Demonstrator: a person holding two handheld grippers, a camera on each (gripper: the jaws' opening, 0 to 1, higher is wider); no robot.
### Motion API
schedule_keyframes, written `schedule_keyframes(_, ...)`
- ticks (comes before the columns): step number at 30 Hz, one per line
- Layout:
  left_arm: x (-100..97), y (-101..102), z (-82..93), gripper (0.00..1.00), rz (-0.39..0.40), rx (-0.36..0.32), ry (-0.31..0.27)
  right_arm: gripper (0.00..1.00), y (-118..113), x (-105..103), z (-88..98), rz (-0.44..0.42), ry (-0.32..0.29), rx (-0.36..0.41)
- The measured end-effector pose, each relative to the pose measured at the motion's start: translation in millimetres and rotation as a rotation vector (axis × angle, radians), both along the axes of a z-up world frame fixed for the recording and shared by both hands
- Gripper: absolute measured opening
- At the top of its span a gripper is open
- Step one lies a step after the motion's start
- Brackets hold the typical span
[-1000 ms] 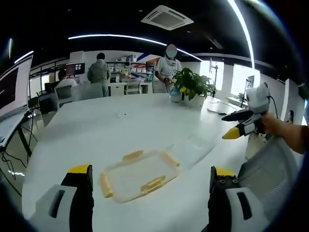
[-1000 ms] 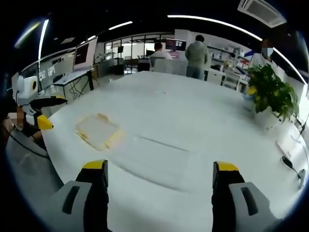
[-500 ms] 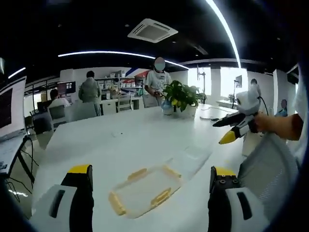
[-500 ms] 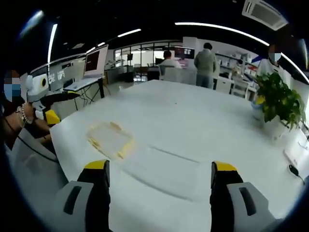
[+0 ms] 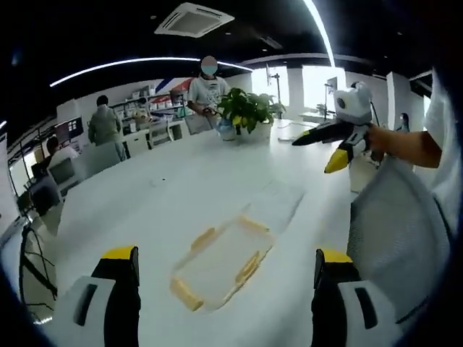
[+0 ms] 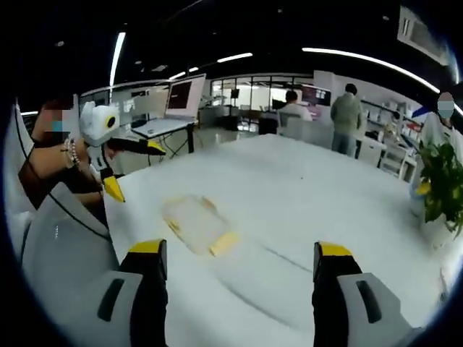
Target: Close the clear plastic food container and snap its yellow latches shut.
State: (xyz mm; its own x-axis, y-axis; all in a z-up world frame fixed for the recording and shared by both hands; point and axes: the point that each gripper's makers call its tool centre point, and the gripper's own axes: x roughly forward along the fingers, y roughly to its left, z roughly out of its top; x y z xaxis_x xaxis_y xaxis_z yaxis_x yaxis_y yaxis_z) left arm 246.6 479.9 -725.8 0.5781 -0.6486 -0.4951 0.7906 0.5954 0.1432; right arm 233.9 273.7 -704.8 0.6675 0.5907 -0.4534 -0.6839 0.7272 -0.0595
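Note:
The clear container piece with yellow latches (image 5: 219, 263) (image 6: 197, 223) lies flat on the white table (image 5: 145, 210), near the person's edge. A second clear piece (image 5: 278, 203) (image 6: 271, 285) lies against its far side; I cannot tell which one is the lid. My left gripper (image 5: 226, 254) hovers open above the latched piece, touching nothing. It also appears in the right gripper view as the left gripper (image 6: 136, 170), held up in a hand with its jaws apart. My right gripper (image 6: 240, 249) is open and empty, and the left gripper view has this right gripper (image 5: 315, 153) raised above the table's edge.
A potted plant (image 5: 246, 112) (image 6: 443, 194) stands at the far side of the table. Several people are at desks with monitors (image 6: 181, 94) beyond it. A grey mesh chair back (image 5: 394, 238) (image 6: 61, 238) sits close by the person's body.
Both views have swung and tilted with the hands. Each gripper now appears nearer and higher in the other's view. The container pieces lie where they were on the table.

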Motion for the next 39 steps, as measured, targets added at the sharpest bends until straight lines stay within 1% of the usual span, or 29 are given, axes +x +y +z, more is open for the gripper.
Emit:
schedule_keyframes(1, 1.1, 1.4, -2.5, 0.99, -0.034, 0.035, 0.003, 0.8, 3.7, -0.1, -0.7, 0.026, 0.005, -0.014)
schedule_keyframes(3, 5.8, 4.9, -4.0, 0.99, -0.066, 0.08, -0.005, 0.79, 11.7, 2.6, -1.2, 0.075, 0.004, -0.049)
schedule_keyframes(4, 7.3, 6.6, -5.1, 0.99, -0.068, 0.089, 0.004, 0.78, 15.9, 4.0, -2.3, 0.1, 0.009, -0.066)
schedule_keyframes(6, 11.7, 10.2, -7.3, 0.99, -0.088, 0.12, 0.017, 0.78, 21.8, 8.1, -4.3, 0.124, 0.017, -0.08)
schedule_keyframes(7, 14.6, 13.2, -9.0, 0.99, -0.085, 0.139, 0.021, 0.77, 22.8, 8.7, -5.1, 0.13, 0.02, -0.083)
schedule_keyframes(8, 17.1, 16.7, -11.9, 0.99, -0.094, 0.17, 0.026, 0.77, 25.8, 9.5, -8.1, 0.157, 0.03, -0.097)
schedule_keyframes(10, 20.5, 18.1, -12.6, 0.99, -0.104, 0.174, 0.033, 0.79, 26.2, 14.7, -12.1, 0.173, 0.033, -0.119)
schedule_keyframes(13, 22.9, 20.3, -16.4, 0.99, -0.125, 0.184, 0.06, 0.78, 26.2, 20.2, -15.0, 0.198, 0.052, -0.14)
schedule_keyframes(18, 24.5, 31.7, -36.9, 0.98, -0.176, 0.275, 0.127, 0.78, 24.8, 29.0, -14.3, 0.255, 0.055, -0.198)
schedule_keyframes(20, 28.3, 33.1, -38.5, 0.98, -0.184, 0.285, 0.123, 0.77, 25.4, 32.0, -13.5, 0.277, 0.061, -0.21)
schedule_keyframes(22, 30.8, 33.7, -39.0, 0.97, -0.197, 0.29, 0.134, 0.77, 26.9, 33.9, -14.5, 0.302, 0.065, -0.227)
schedule_keyframes(24, 27.3, 32.1, -39.6, 0.93, -0.23, 0.3, 0.15, 0.76, 28.2, 34.7, -17.7, 0.332, 0.069, -0.257)
schedule_keyframes(27, 26.9, 32.5, -40.8, 0.92, -0.283, 0.353, 0.146, 0.77, 31.8, 33.6, -23.2, 0.37, 0.089, -0.278)
schedule_keyframes(28, 26.9, 32.3, -40.5, 0.91, -0.296, 0.361, 0.147, 0.79, 33.7, 33.2, -24.7, 0.379, 0.096, -0.275)
schedule_keyframes(30, 27.9, 31.1, -39.6, 0.88, -0.325, 0.373, 0.156, 0.83, 36.4, 33.8, -30.2, 0.399, 0.105, -0.296)
schedule_keyframes(33, 29.6, 29.8, -41.4, 0.85, -0.37, 0.395, 0.175, 0.8, 37.7, 33.6, -38.0, 0.439, 0.116, -0.347)
schedule_keyframes(35, 31.5, 30.0, -44.8, 0.84, -0.393, 0.418, 0.184, 0.79, 39.8, 34.4, -41.1, 0.46, 0.125, -0.361)
schedule_keyframes(37, 32.7, 32.4, -50.3, 0.8, -0.418, 0.453, 0.198, 0.76, 42.0, 35.5, -43.2, 0.481, 0.136, -0.37)
schedule_keyframes(39, 33.9, 32.9, -54.9, 0.73, -0.444, 0.478, 0.197, 0.73, 42.5, 37.8, -47.0, 0.496, 0.144, -0.391)
